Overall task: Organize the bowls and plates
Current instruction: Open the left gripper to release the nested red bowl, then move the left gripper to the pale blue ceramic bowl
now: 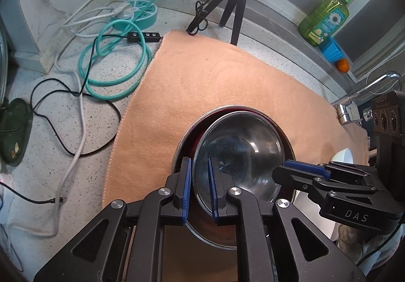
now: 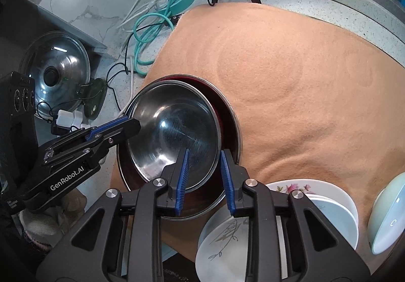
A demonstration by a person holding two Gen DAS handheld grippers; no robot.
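Note:
A small steel bowl (image 1: 240,147) sits tilted inside a larger steel bowl with a dark red inside (image 1: 186,145) on an orange cloth (image 1: 202,79). My left gripper (image 1: 200,185) straddles the small bowl's left rim, fingers a little apart, with a gap to the rim. My right gripper (image 2: 205,175) straddles the small bowl's (image 2: 174,127) right rim, fingers also apart; the larger bowl's rim (image 2: 234,125) lies just outside. Each gripper shows in the other's view, the right one (image 1: 298,168) and the left one (image 2: 119,127).
White plates (image 2: 227,239), one flowered (image 2: 298,187), and a pale bowl (image 2: 387,218) lie at the cloth's near right. Cables (image 1: 114,61), a teal power strip (image 1: 141,13) and a tripod (image 1: 235,3) sit beyond the cloth. A pot lid (image 2: 58,72) stands left; a faucet (image 1: 367,89) stands right.

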